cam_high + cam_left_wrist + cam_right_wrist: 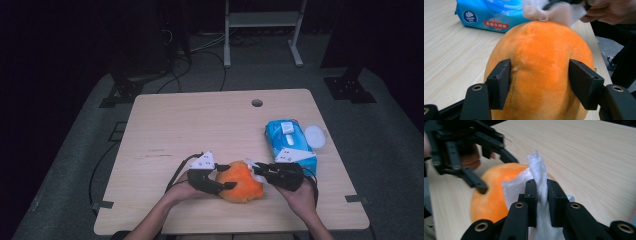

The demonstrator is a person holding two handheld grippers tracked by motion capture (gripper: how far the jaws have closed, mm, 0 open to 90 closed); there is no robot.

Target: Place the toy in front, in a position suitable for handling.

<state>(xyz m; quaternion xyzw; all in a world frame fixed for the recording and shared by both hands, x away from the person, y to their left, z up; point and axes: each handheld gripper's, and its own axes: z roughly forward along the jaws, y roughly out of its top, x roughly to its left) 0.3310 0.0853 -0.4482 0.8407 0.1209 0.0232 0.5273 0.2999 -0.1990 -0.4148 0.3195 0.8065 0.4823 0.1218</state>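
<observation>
Gripping the orange plush toy (539,72) with our left tongs (220,176), we held it on the counter (175,125) near the front edge. Our right tongs (541,195) were clenched on a white wet wipe (537,170), pressed against the toy's far side. A blue wipes pack (290,142) lay just beyond them.

- We see a plush orange (241,182), round, fuzzy and bright, with a seam down its middle; it sits on the table near the front edge, clamped at its two sides.
- We see a white wipe (539,176), crumpled and pinched upright, its loose part draped against the orange's top.
</observation>
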